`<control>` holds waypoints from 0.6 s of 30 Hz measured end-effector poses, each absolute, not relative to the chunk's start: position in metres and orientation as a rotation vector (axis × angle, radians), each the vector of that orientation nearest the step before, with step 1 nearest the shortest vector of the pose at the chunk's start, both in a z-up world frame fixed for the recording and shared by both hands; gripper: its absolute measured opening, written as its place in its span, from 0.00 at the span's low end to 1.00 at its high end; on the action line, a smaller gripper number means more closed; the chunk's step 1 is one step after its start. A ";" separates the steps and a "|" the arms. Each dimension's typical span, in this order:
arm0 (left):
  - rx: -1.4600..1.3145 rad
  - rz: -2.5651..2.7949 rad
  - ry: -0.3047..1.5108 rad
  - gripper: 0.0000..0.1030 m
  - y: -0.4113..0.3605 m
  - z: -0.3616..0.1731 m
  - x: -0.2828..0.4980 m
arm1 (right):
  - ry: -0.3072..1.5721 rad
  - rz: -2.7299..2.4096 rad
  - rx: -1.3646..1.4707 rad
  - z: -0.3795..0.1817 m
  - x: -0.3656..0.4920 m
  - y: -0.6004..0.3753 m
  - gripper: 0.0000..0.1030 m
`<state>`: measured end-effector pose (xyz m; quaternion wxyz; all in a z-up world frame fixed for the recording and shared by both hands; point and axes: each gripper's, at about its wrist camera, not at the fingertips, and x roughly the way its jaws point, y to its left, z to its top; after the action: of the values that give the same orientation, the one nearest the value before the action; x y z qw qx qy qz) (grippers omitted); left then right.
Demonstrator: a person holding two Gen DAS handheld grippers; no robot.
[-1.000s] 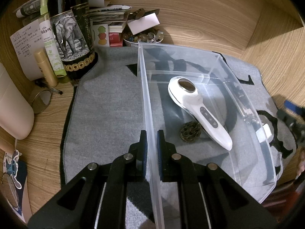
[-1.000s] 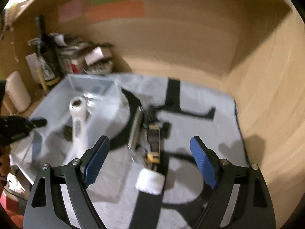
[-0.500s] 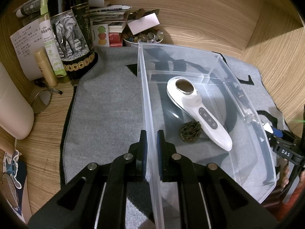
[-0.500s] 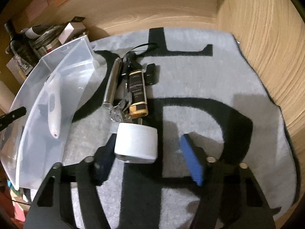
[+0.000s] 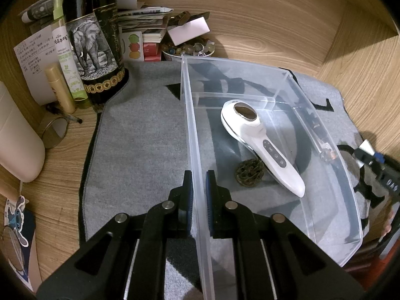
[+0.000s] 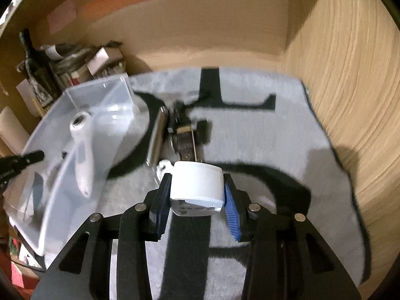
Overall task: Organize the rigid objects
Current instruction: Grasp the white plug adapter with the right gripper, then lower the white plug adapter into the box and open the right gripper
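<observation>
On the bin [image 5: 192,135] wall, left tool [image 5: 198,190]; right tool [image 6: 197,196], just narrowed, seemingly clamping white block [image 6: 197,183].

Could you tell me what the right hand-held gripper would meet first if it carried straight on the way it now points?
Probably the small amber bottle just beyond the white block that the right hand-held gripper holds; depth is unclear.

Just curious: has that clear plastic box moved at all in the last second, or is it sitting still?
No. In the left wrist view the clear box keeps its place beside the elephant bottle.
</observation>
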<state>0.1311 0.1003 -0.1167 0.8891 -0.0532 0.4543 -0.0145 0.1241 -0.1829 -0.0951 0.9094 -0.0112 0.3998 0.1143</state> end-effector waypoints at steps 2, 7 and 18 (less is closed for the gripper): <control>-0.110 -0.030 0.944 0.09 0.100 -0.117 0.131 | 0.790 0.249 -0.035 -0.083 0.124 -0.178 0.35; -0.110 -0.031 0.944 0.09 0.100 -0.117 0.131 | 0.712 0.306 -0.067 -0.058 0.125 -0.158 0.35; -0.111 -0.032 0.944 0.09 0.100 -0.117 0.131 | 0.653 0.479 -0.124 -0.038 0.128 -0.099 0.35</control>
<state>0.1311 0.1002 -0.1165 0.8890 -0.0532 0.4545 -0.0152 0.1276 -0.0994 -0.0380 0.9173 -0.0602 0.3172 0.2330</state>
